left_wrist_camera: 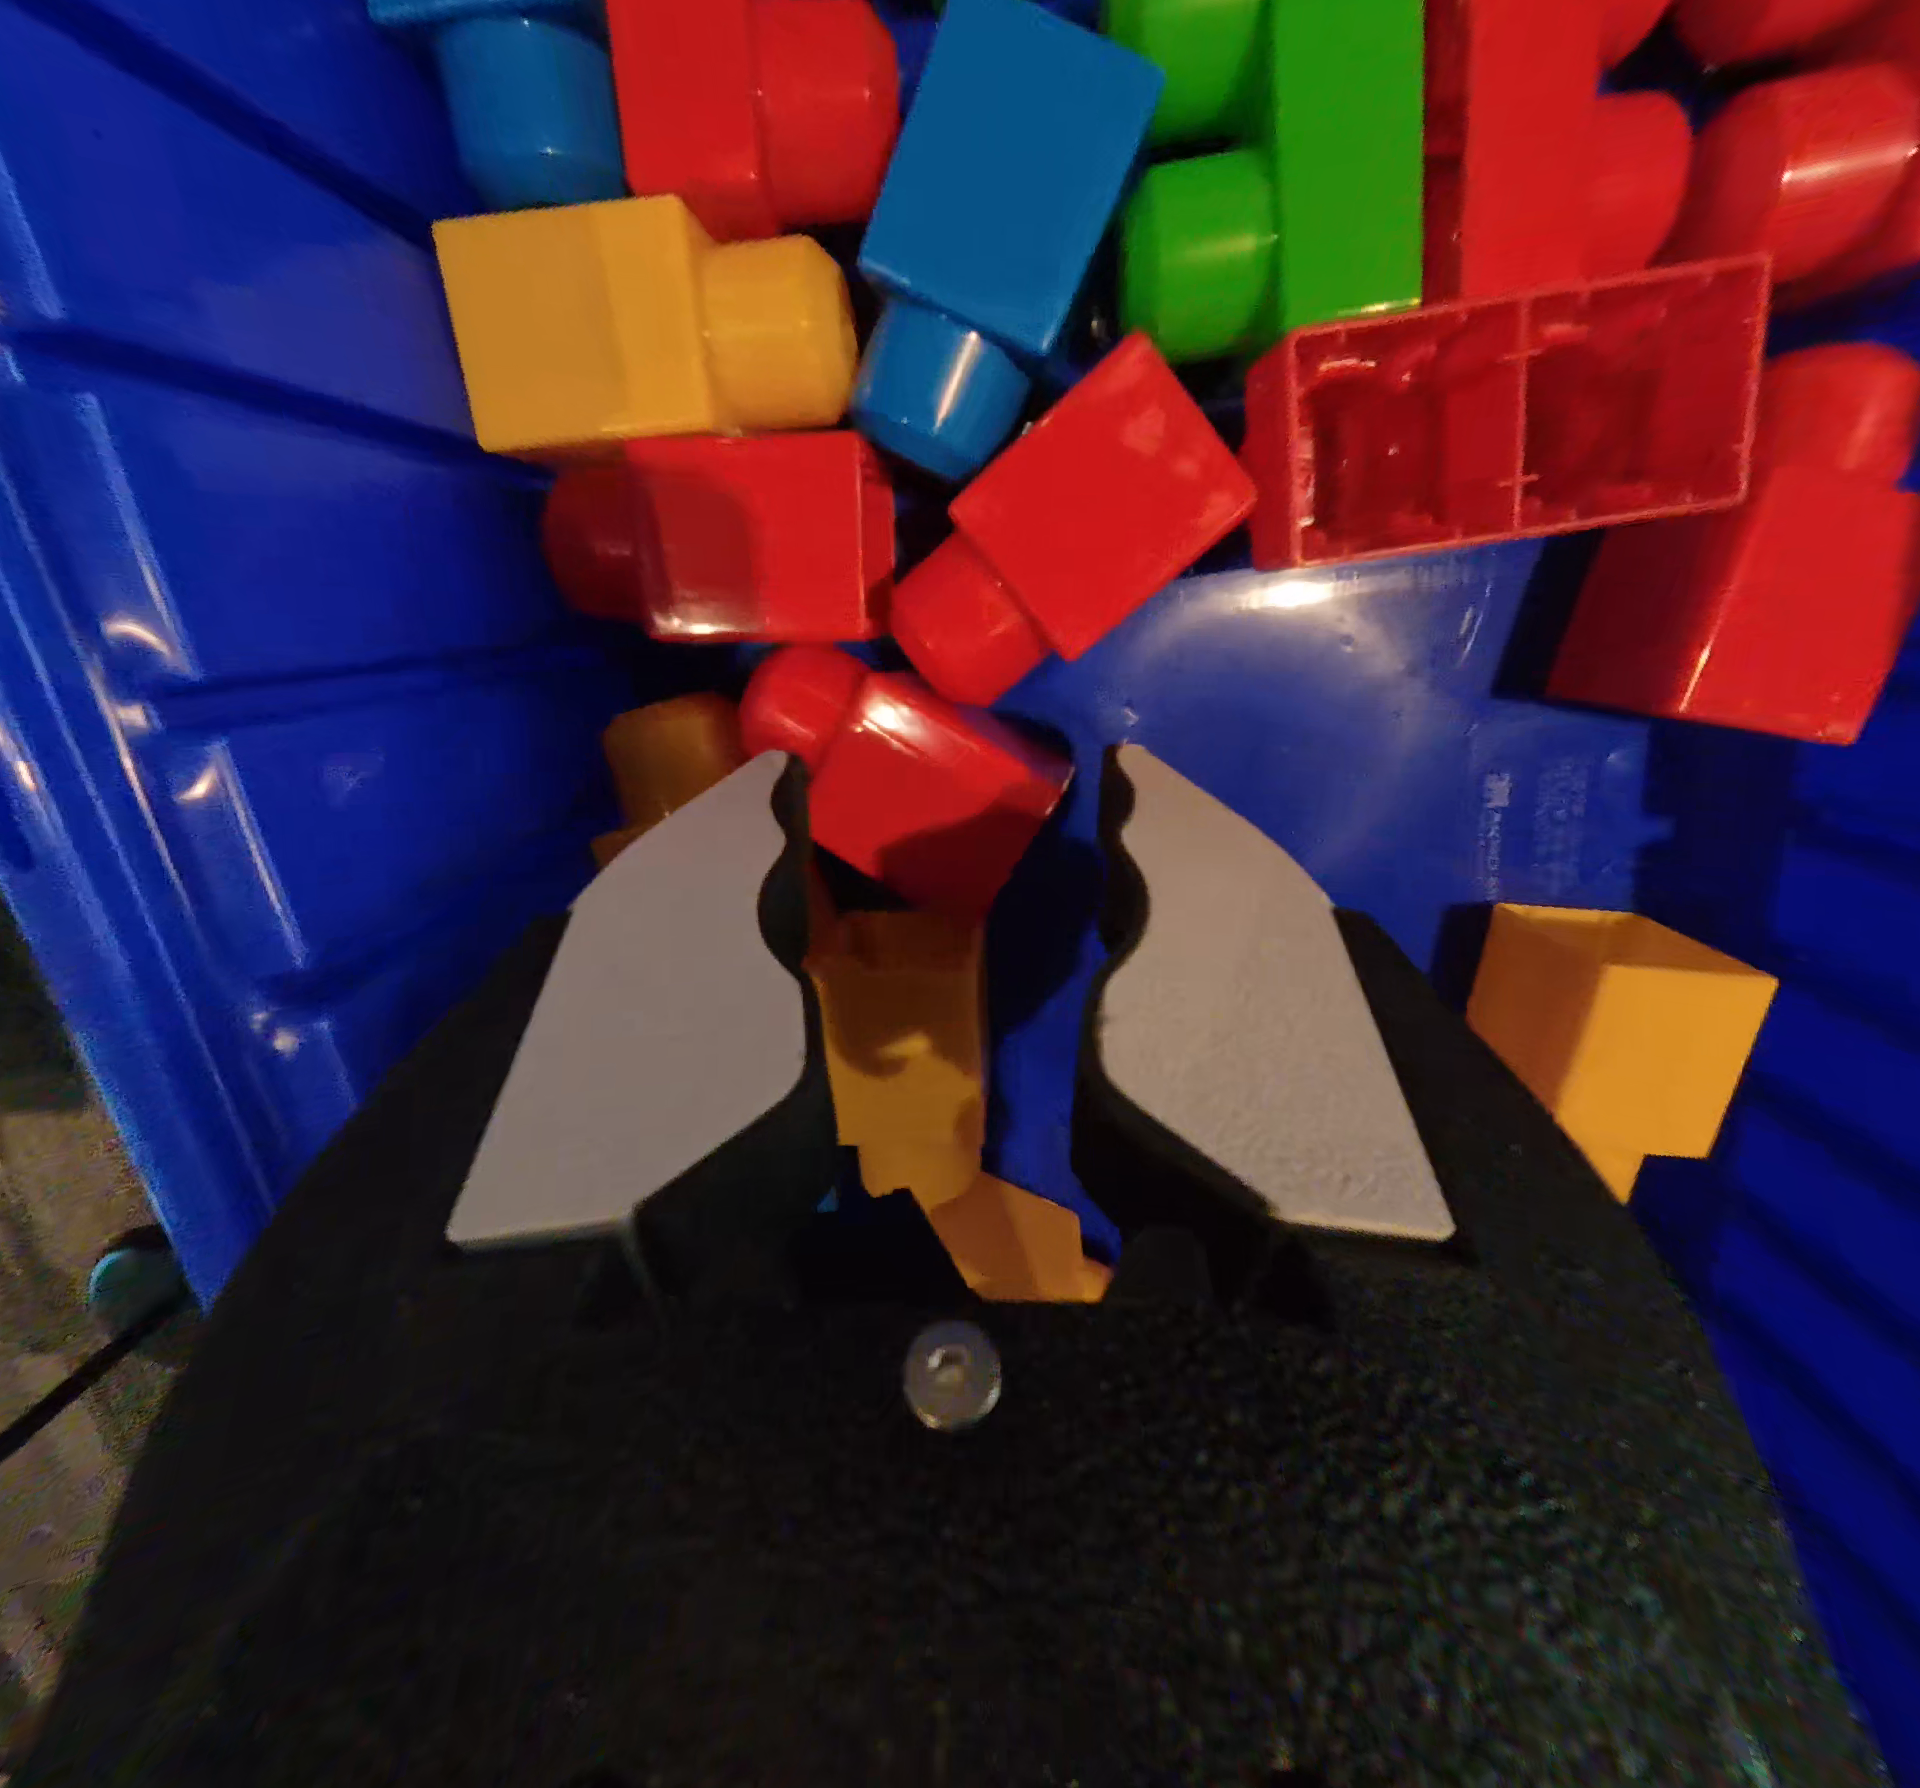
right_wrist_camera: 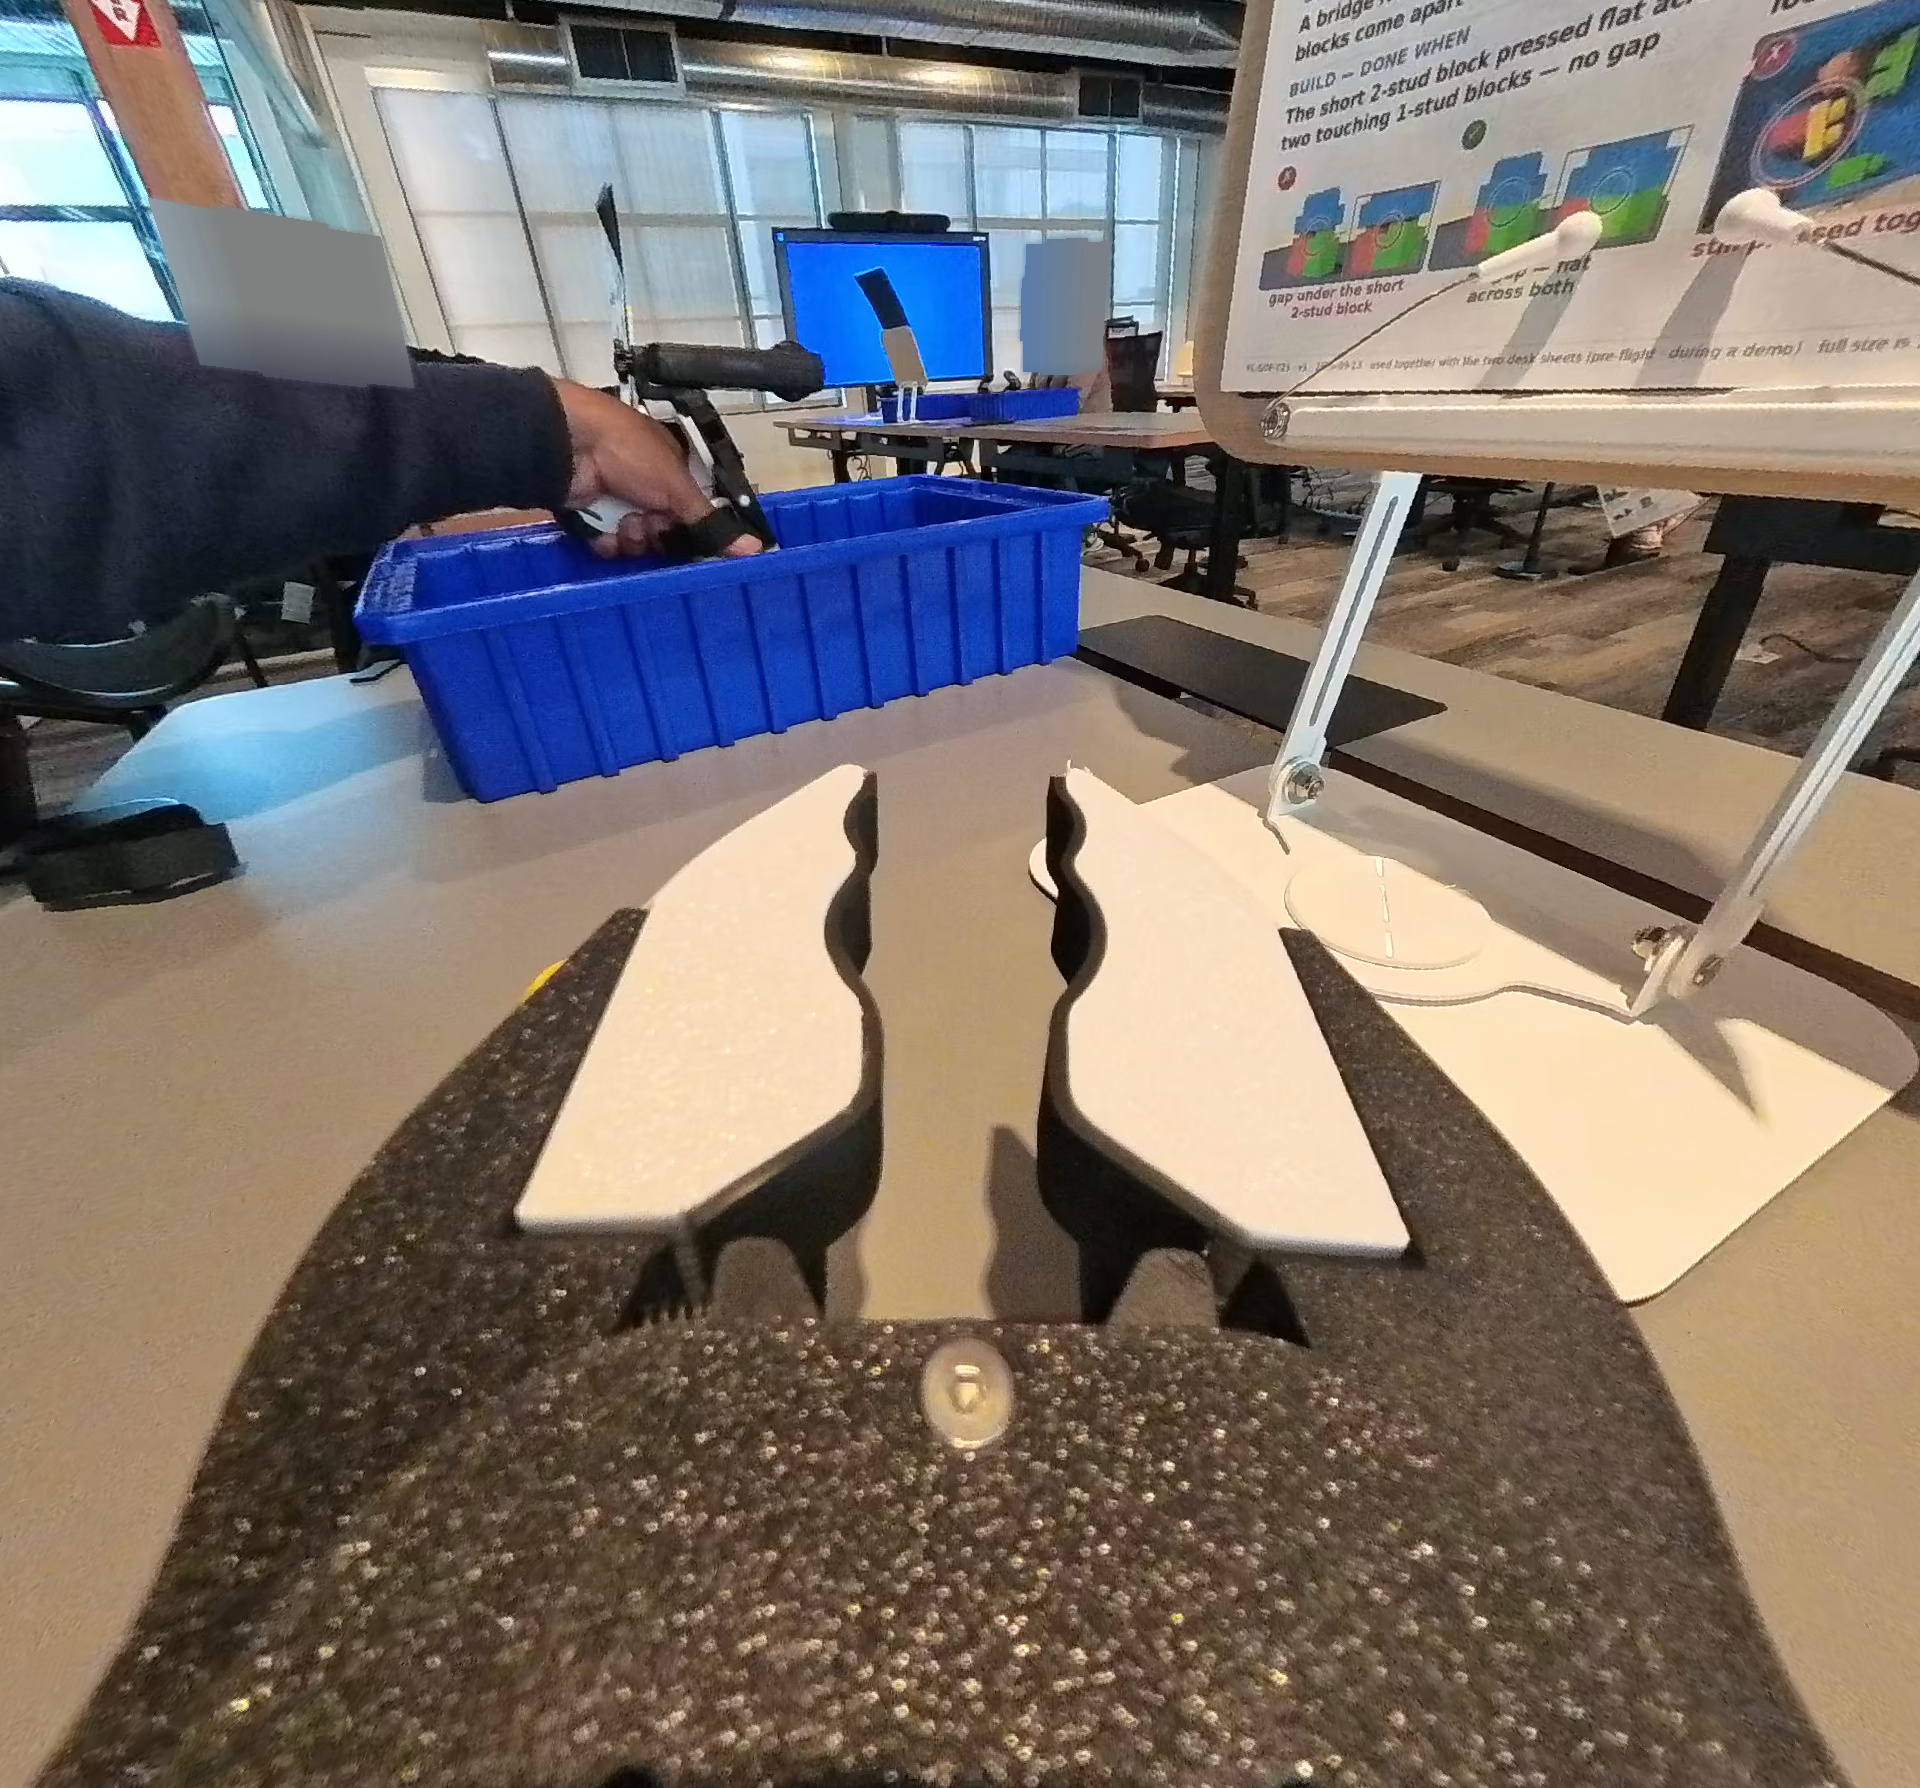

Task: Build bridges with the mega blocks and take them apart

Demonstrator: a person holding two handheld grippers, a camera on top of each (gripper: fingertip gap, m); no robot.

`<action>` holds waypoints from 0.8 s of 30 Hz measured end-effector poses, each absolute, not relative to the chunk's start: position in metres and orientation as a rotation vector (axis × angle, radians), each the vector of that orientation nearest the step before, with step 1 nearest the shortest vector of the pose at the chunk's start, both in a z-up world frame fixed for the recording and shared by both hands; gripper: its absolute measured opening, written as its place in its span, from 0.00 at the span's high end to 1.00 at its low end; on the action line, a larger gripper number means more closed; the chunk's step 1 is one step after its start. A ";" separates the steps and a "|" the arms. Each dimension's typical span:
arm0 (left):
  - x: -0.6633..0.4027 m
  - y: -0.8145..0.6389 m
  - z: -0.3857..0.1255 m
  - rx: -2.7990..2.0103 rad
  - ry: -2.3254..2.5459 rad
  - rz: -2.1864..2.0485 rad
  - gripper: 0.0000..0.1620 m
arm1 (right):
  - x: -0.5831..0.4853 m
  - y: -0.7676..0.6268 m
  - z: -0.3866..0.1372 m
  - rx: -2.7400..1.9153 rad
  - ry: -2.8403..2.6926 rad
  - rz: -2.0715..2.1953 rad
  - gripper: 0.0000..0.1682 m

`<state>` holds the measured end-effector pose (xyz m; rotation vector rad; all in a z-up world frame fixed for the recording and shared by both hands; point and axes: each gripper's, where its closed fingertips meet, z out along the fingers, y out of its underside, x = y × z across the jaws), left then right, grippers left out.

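Left gripper (left_wrist_camera: pixel 951 772) astride red block (left_wrist_camera: pixel 914 793)

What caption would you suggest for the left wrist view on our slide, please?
Open left gripper reaching into the blue bin, fingertips flanking a small red one-stud block amid loose blocks.

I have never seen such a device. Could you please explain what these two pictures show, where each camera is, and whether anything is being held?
There is no robot: a person holds a two-finger gripper in each hand, and each gripper carries a camera looking along its fingers. The left wrist view looks down into a blue bin full of loose toy blocks. The left gripper is open, with a small red block between its fingers, not clamped. The right wrist view shows the right gripper, open and empty, over a grey table. Farther off are the same bin, the person's hand reaching in, and an instruction board on a white stand.
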<state>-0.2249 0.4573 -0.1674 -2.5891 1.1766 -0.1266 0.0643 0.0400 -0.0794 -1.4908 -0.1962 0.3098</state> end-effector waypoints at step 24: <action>-0.216 0.426 -0.175 -2.713 1.212 -0.133 0.73 | 0.064 0.041 -0.080 -1.493 -0.200 0.301 0.82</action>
